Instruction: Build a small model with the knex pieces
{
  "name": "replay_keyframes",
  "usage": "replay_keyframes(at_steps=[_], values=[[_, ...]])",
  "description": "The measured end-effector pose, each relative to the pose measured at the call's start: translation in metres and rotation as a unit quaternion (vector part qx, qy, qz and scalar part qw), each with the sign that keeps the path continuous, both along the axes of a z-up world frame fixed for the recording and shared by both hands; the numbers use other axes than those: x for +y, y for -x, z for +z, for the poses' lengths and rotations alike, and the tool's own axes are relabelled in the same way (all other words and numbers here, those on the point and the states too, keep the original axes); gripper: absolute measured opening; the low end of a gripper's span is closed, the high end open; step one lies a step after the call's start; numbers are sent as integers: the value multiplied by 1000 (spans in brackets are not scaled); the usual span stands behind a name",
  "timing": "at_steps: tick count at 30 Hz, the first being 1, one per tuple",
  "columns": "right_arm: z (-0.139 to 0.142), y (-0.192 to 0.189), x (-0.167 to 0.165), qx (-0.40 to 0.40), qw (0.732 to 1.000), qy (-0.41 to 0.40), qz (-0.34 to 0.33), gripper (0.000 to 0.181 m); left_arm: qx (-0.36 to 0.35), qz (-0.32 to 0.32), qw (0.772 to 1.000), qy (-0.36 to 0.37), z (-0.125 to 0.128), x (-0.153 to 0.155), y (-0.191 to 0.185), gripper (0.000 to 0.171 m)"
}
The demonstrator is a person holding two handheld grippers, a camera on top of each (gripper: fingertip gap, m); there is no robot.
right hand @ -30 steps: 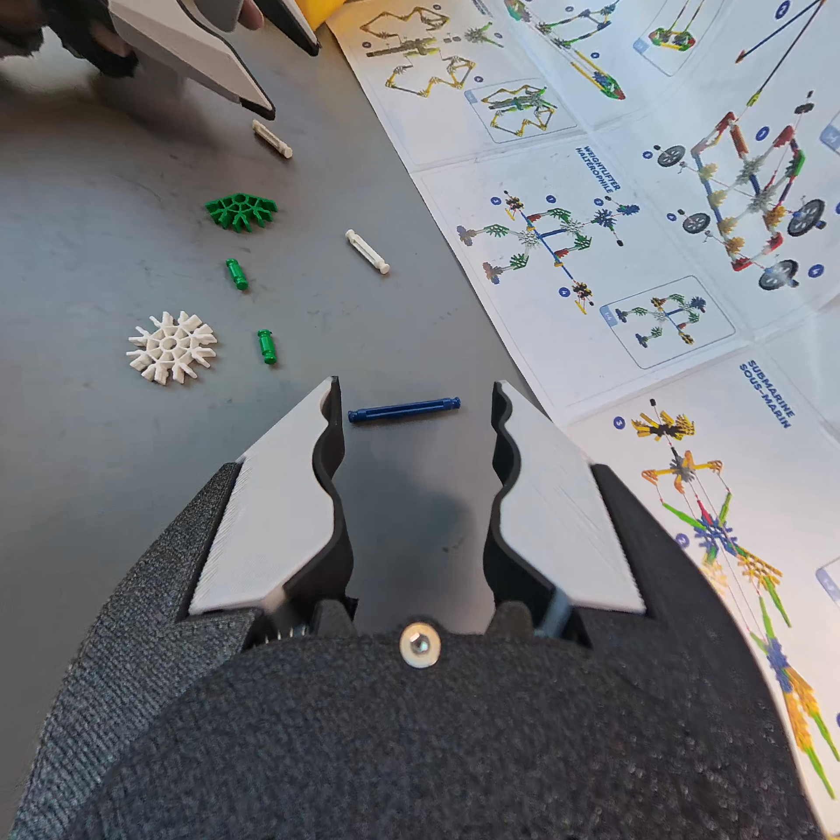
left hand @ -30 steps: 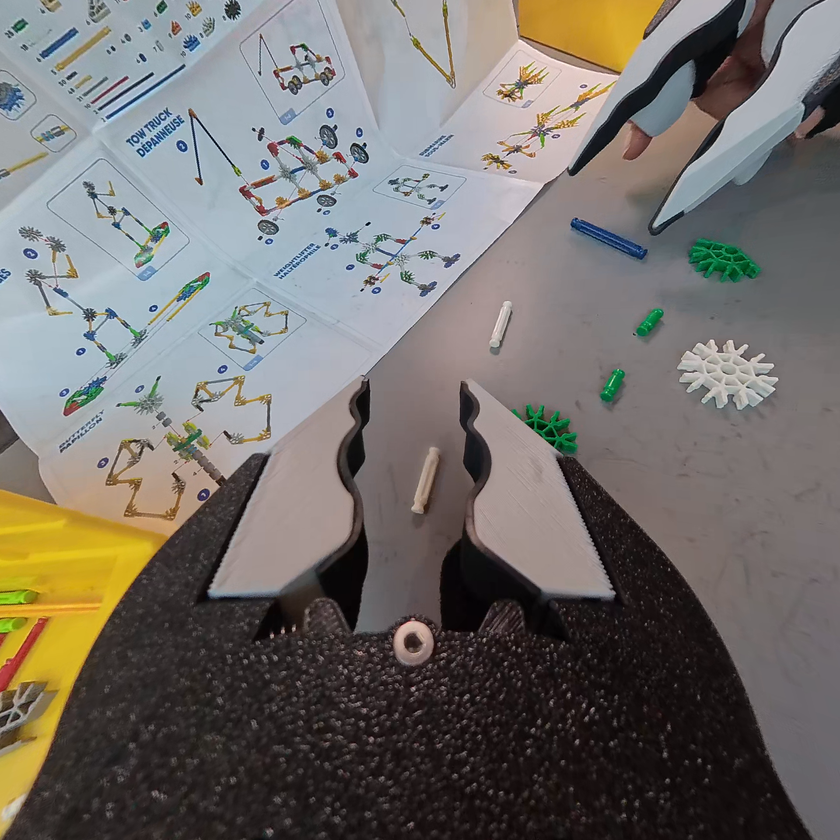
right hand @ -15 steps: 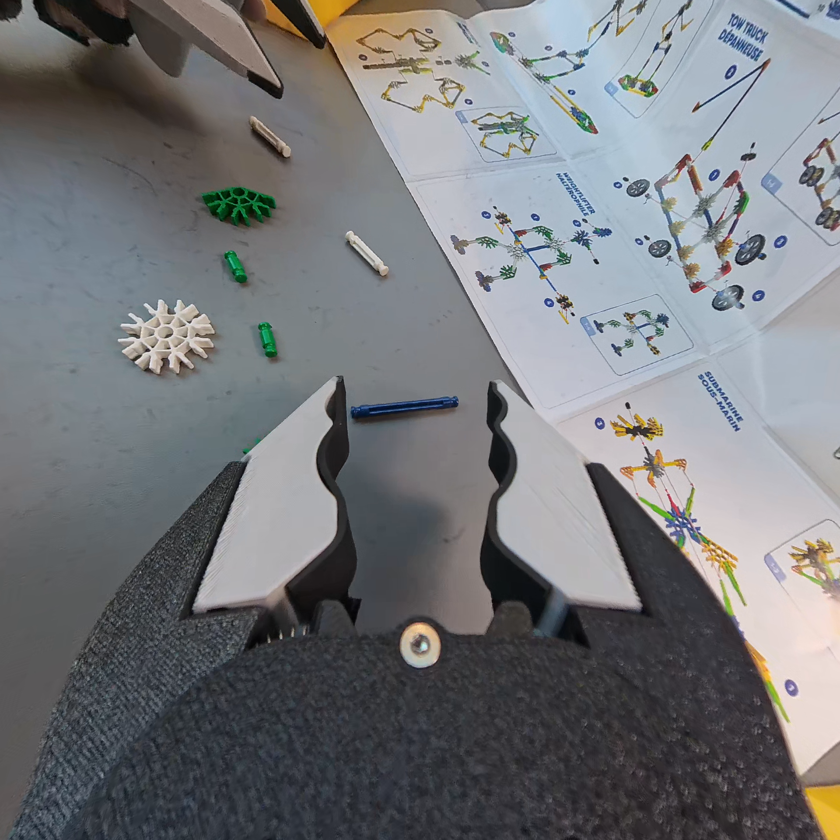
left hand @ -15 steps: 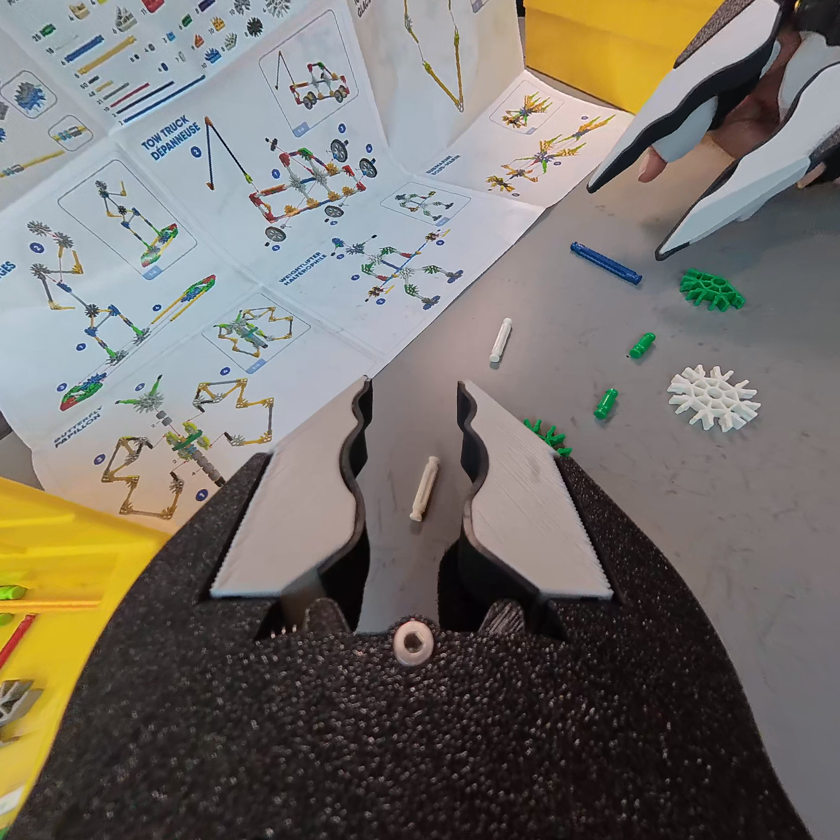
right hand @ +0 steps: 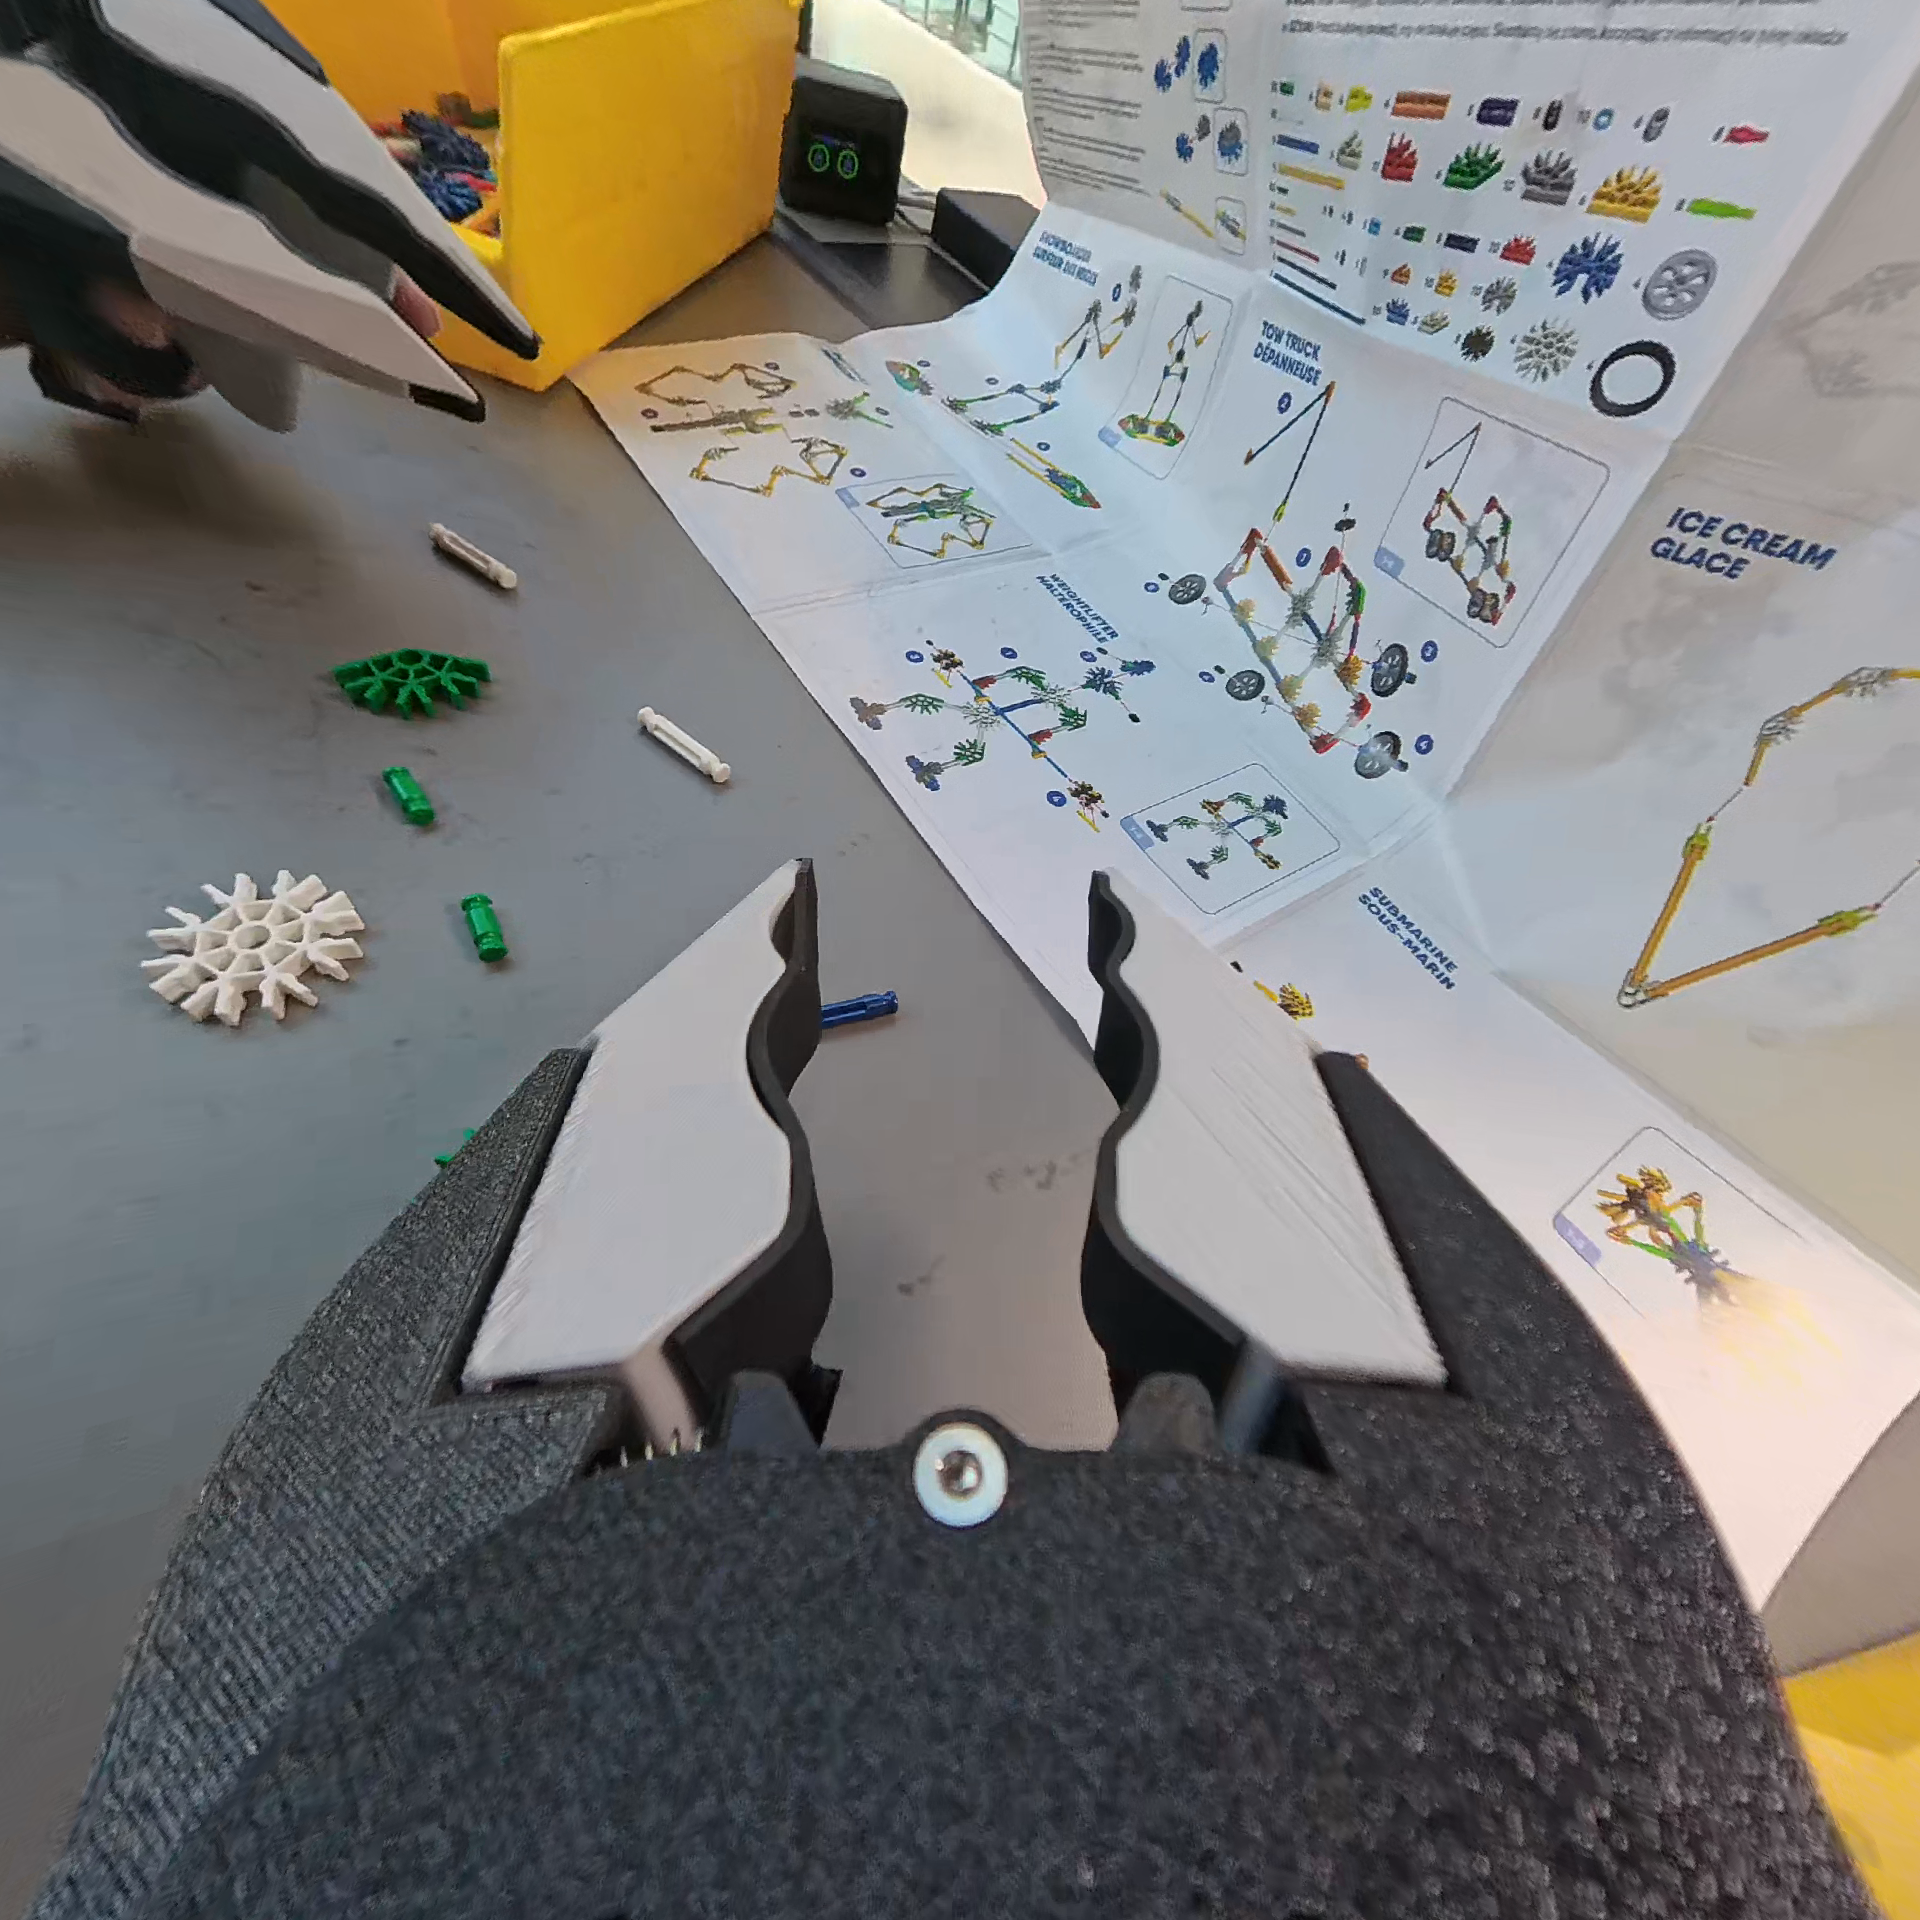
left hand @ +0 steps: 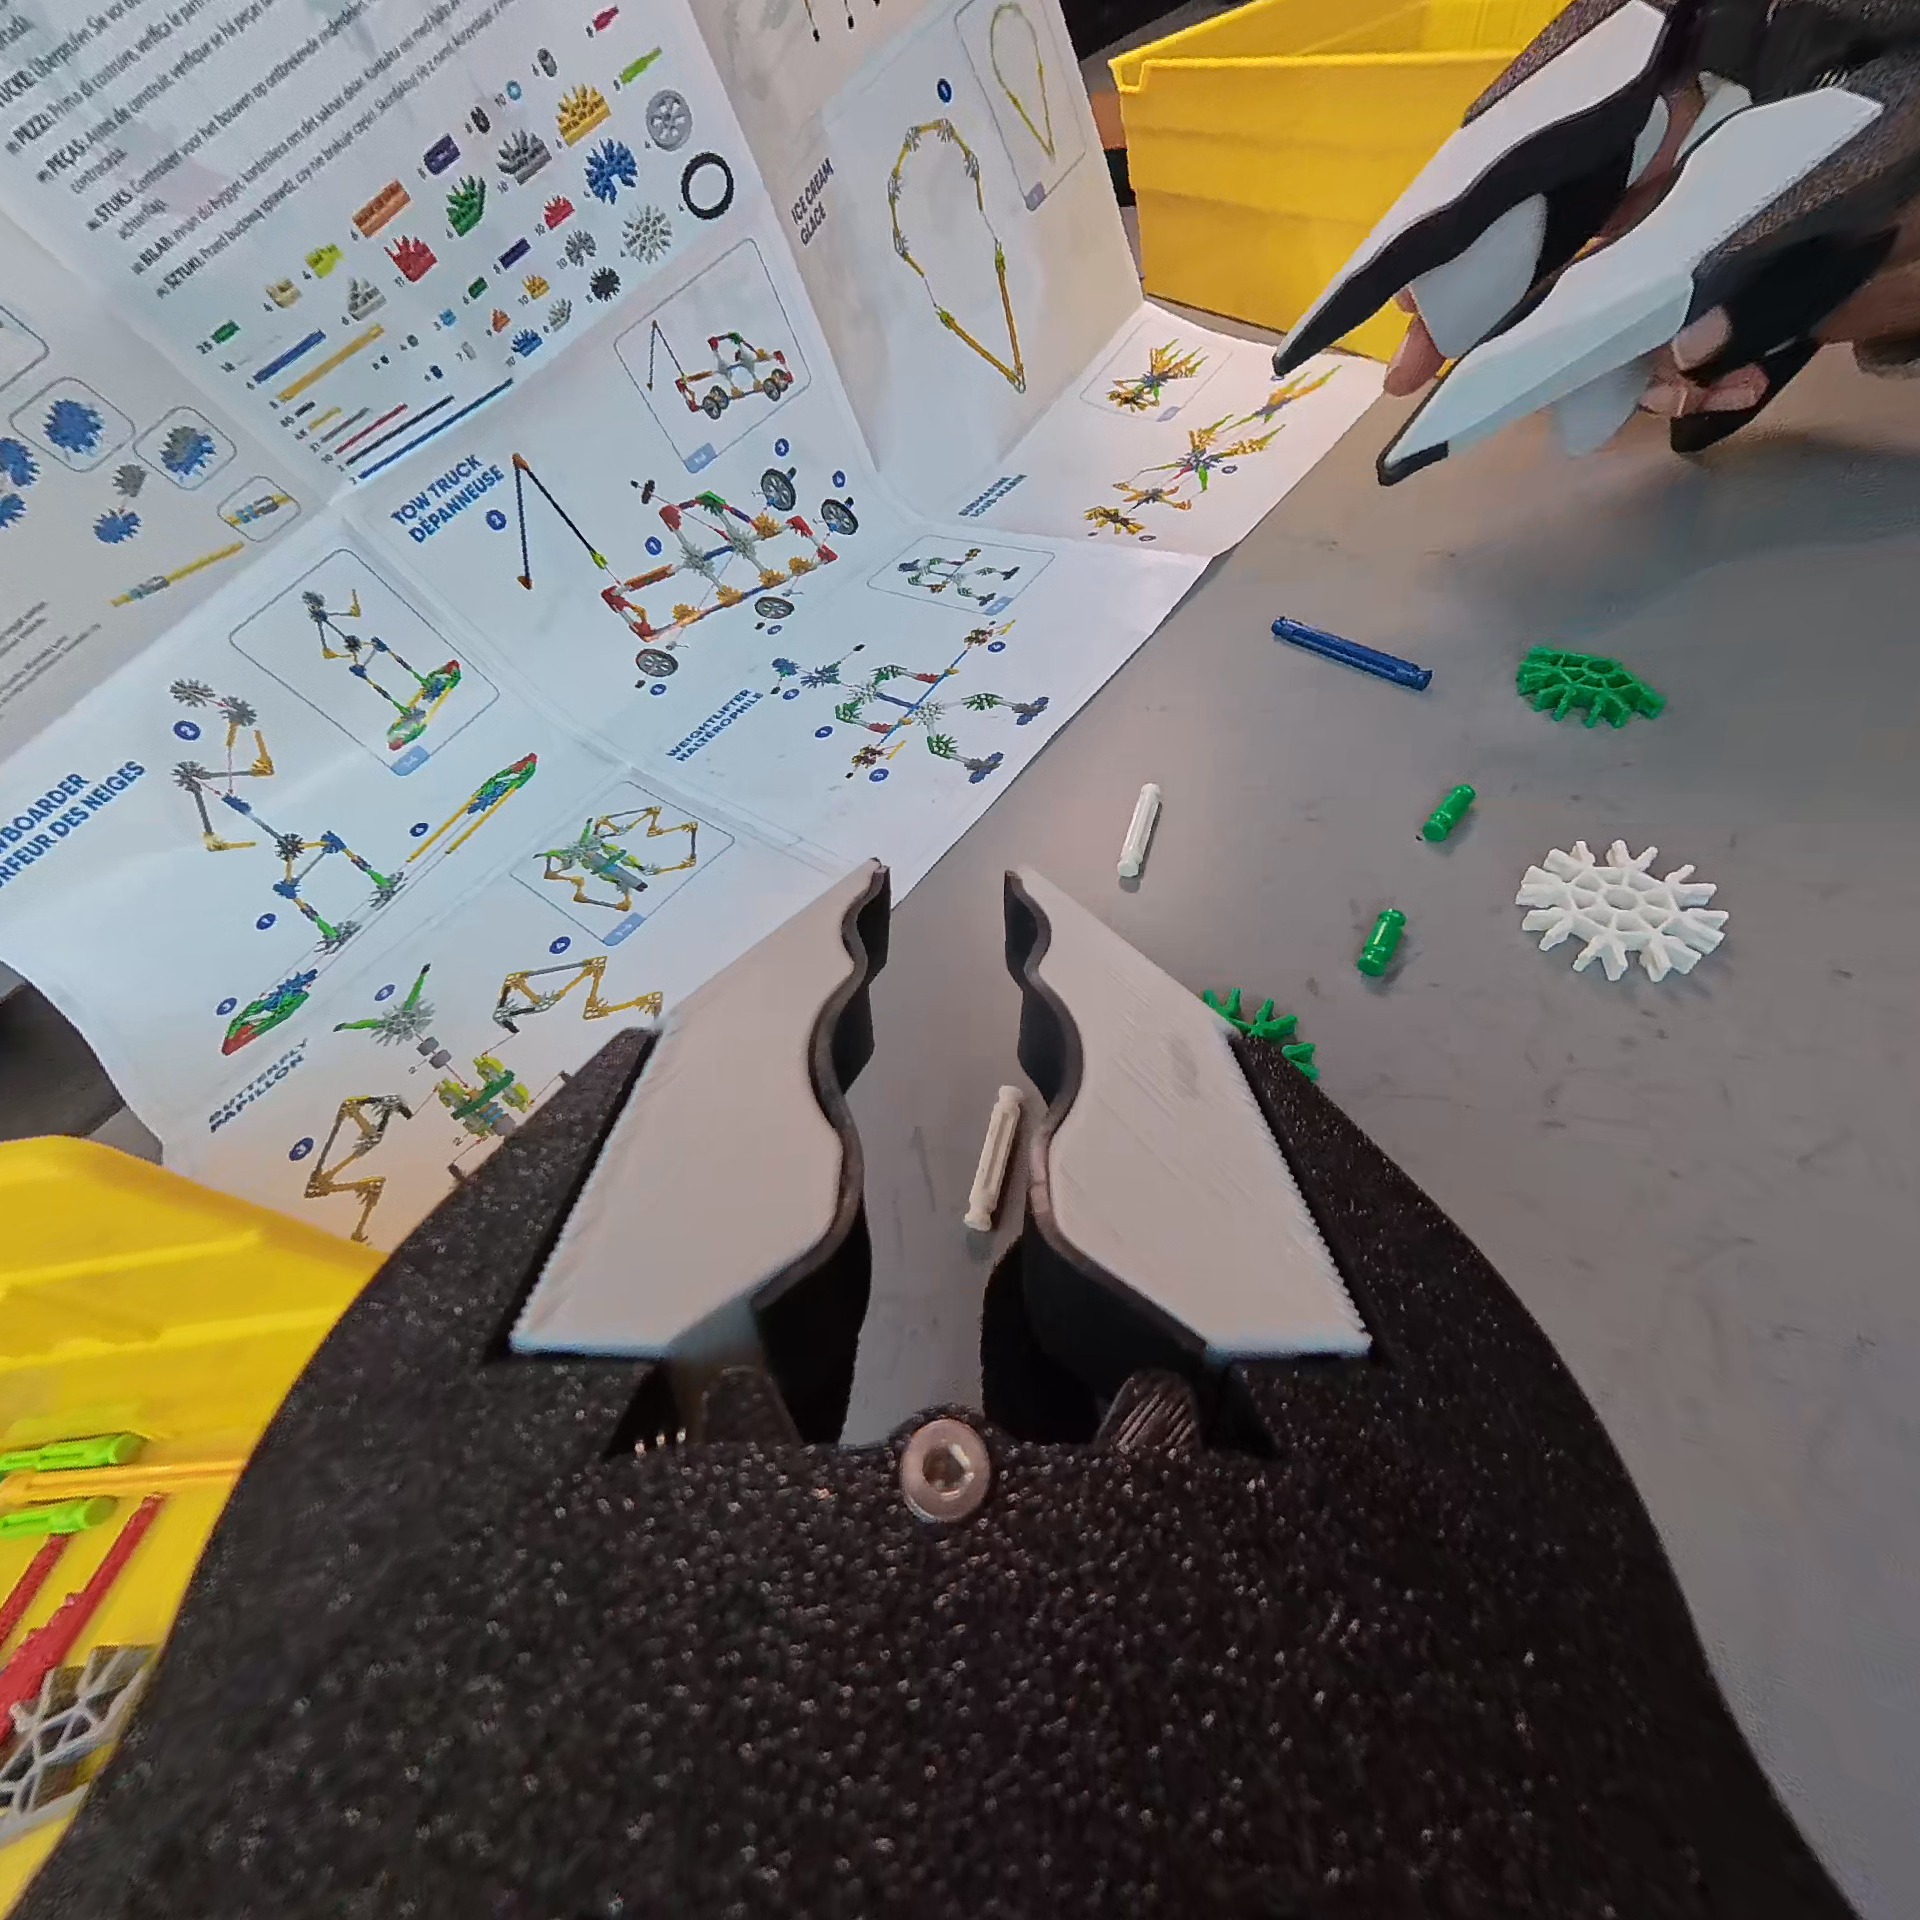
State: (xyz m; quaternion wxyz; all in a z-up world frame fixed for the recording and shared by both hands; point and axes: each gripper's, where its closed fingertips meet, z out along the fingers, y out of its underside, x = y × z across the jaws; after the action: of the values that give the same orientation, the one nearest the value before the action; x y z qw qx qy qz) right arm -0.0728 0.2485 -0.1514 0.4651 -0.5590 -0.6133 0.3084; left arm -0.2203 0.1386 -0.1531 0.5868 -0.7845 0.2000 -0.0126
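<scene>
Your grey table (left hand: 1558,1299) carries a folded instruction sheet (left hand: 644,499), propped up at the back. Your left gripper (left hand: 943,883) hangs spread apart over a short white rod (left hand: 992,1156), which lies between its fingers, close to the right one. Your right gripper (right hand: 951,878) is released and empty, a blue rod (right hand: 860,1008) poking out from behind its left finger.

Two white rods (left hand: 993,1156) (left hand: 1138,829); two short green rods (left hand: 1447,811) (left hand: 1381,941); two green connectors (left hand: 1587,684) (left hand: 1259,1023); one blue rod (left hand: 1350,652); one white snowflake connector (left hand: 1620,910); one instruction sheet (left hand: 582,582); two yellow bins (left hand: 1288,166) (left hand: 135,1278).
</scene>
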Motion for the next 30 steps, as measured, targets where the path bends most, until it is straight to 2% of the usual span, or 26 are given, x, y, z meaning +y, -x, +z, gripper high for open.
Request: replay_keyframes(at_steps=[5, 10, 12, 17, 22, 25, 30], values=[[3, 4, -9, 7, 1000, -8, 14, 47, -15, 17, 999, -30, 10, 0, 4, 20], [6, 5, -10, 6, 999, -37, 15, 44, -94, 79, 985, -121, 48, -3, 27, 14], [6, 4, -9, 6, 999, -29, 15, 43, -127, 93, 980, -125, 53, -6, 35, 13], [-5, 3, -14, -25, 999, 0, 25, 45, -182, 94, 978, -29, 31, -1, 42, 9], [-14, 6, -15, -47, 999, 3, 20, 59, -192, 43, 979, 62, 2, 1, 26, 12], [-16, 7, -16, -50, 999, 0, 22, 60, -168, 22, 983, 74, -3, 1, 14, 21], [-19, 8, -22, -58, 998, -13, 35, 49, -151, 23, 986, 63, 1, -1, 11, 32]])
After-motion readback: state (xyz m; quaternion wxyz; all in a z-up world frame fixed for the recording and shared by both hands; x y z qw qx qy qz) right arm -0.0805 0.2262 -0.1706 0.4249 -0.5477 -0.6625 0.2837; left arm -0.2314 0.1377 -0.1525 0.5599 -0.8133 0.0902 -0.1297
